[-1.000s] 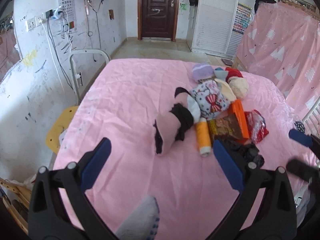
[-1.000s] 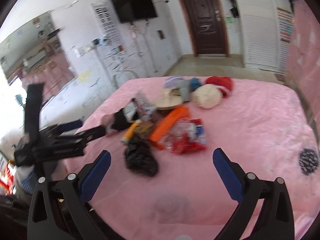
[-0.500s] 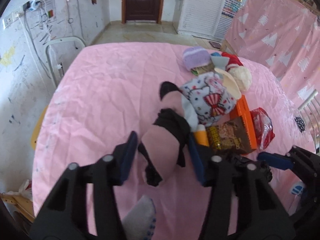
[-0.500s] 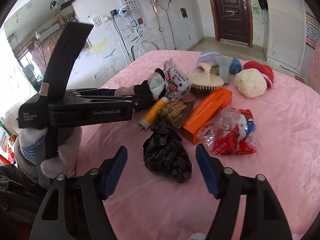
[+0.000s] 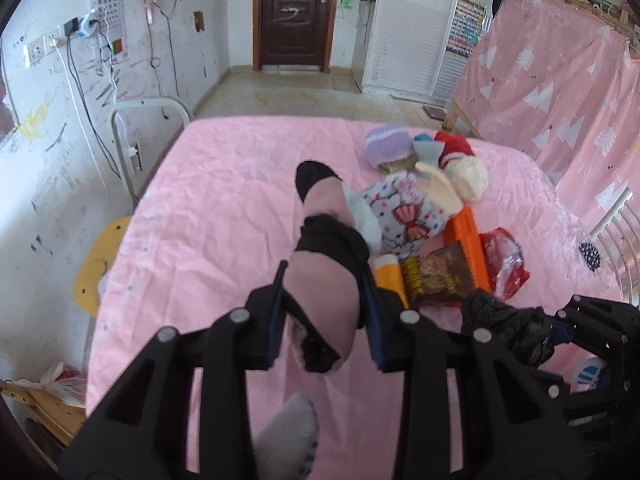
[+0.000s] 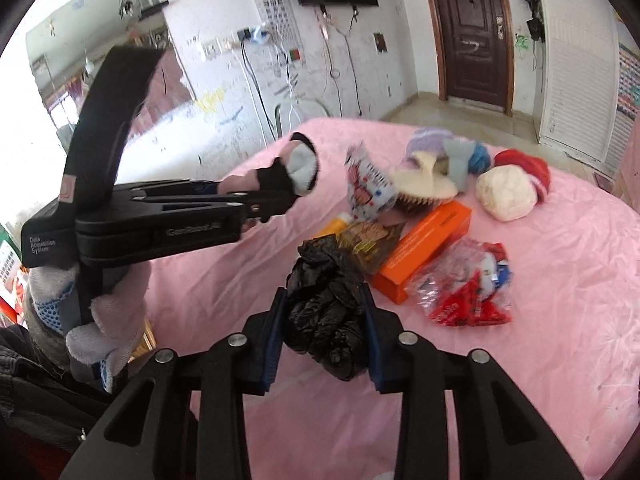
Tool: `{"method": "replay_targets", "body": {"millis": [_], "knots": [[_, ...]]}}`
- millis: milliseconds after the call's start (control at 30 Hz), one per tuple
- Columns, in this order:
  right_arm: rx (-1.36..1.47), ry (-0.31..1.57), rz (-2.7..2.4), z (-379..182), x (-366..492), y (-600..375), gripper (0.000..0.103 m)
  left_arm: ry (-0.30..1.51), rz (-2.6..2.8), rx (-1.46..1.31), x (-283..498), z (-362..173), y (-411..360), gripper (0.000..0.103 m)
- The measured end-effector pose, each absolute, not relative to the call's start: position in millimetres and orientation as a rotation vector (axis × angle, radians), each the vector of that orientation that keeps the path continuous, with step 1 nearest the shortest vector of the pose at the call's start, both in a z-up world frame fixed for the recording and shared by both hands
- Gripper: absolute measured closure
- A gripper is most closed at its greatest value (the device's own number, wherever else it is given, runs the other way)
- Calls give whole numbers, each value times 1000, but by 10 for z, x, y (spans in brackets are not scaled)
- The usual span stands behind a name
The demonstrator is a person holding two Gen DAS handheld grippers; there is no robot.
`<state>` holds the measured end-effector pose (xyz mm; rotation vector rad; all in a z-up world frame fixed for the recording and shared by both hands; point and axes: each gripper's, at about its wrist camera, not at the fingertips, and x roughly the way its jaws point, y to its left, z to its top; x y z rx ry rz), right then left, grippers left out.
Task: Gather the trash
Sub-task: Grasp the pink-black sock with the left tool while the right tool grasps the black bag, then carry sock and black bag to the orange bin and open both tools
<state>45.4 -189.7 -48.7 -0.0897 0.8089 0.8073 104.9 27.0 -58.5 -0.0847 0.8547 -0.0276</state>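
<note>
A pink and black sock lies on the pink bed sheet. My left gripper has its jaws closing on it, and both blue pads press its sides. In the right wrist view the left gripper reaches in from the left with the sock at its tip. A crumpled black plastic bag sits between the closing jaws of my right gripper, pads against it. The same black bag shows at the lower right of the left wrist view.
Beyond the bag lie a brown snack packet, an orange box, a red and clear wrapper, a yellow bottle, a patterned pouch, a brush and yarn balls. A gloved hand holds the left gripper. A yellow chair stands left of the bed.
Both grippers went from wide open to closed. The left one moved forward around the sock; the right one advanced around the black bag.
</note>
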Motion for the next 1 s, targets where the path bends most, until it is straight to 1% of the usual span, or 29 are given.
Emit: {"method": "replay_targets", "body": {"millis": [267, 600, 833, 1000], "knots": [[-16, 679, 707, -184, 443, -2616, 79, 768, -88, -19, 956, -182, -209, 71], [54, 576, 466, -1, 483, -3772, 78, 732, -270, 65, 1061, 139, -1205, 71], [101, 584, 250, -133, 517, -4720, 78, 768, -495, 85, 1178, 185, -2068, 71], [124, 607, 179, -347, 453, -5128, 78, 796, -599, 114, 1205, 144, -2716, 70]]}}
